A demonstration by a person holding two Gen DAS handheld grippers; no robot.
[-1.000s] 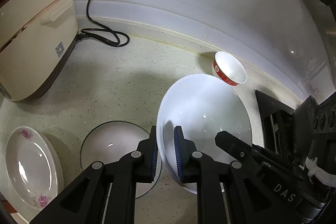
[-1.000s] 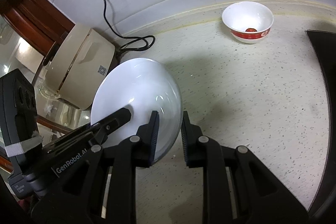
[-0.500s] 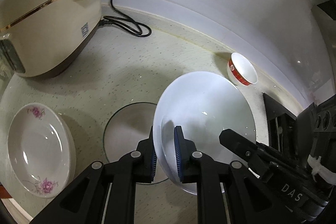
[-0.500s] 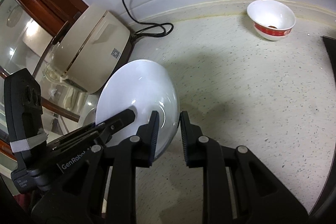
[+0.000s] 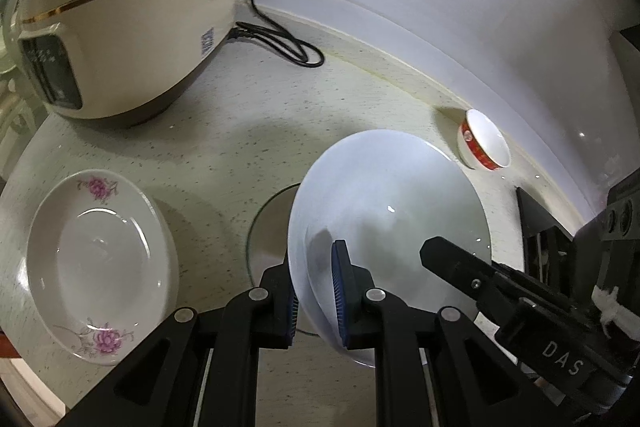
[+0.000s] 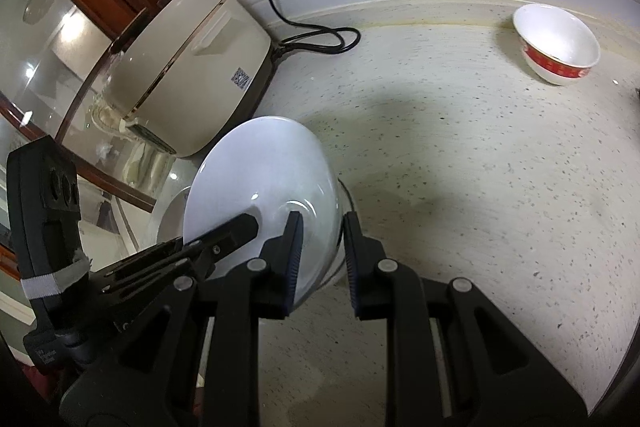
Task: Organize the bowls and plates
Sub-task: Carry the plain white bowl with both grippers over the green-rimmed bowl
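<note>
Left wrist view: both grippers clamp opposite rims of the white plate (image 5: 392, 211); the flowered plate (image 5: 100, 263) lies left of the left gripper (image 5: 314, 291), well apart from the right gripper (image 6: 320, 259).

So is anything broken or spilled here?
Nothing broken or spilled. The white plate is held tilted above the counter by both claws, left claw and right claw. The red-banded bowl sits upright.

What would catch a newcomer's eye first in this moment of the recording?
The plain white plate, held above the speckled countertop with the left gripper and right gripper clamped on opposite rims. Next, the big cream rice cooker at the back left with its black cord, the flowered plate at the counter's left edge, and the small red-banded bowl near the wall.
</note>
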